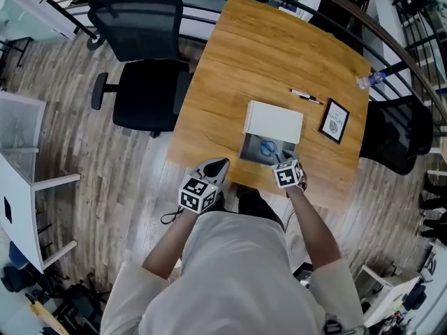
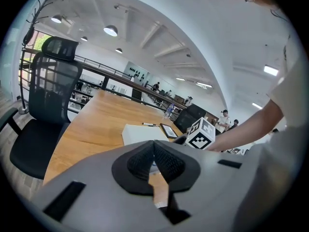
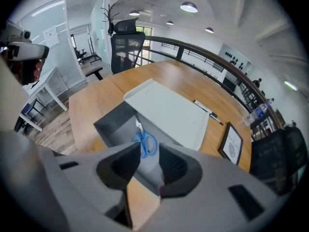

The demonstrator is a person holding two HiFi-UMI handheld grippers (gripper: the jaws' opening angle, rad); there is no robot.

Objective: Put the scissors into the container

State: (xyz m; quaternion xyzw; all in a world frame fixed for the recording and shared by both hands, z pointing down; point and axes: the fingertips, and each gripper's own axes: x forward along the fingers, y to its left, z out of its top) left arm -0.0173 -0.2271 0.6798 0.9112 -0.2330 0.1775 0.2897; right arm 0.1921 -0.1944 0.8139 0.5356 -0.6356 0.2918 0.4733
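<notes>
Your head camera looks steeply down on the table (image 1: pixel 230 75) from above. Your left gripper view skims low across it; your right gripper view tilts down, close over the container (image 3: pixel 108 122), which all three share

No text can be read with certainty. The framed sign (image 1: pixel 334 121) on the far right carries print, but too small.

Smooth wood table (image 1: pixel 279 54), matt grey container (image 1: pixel 251 149)
</notes>
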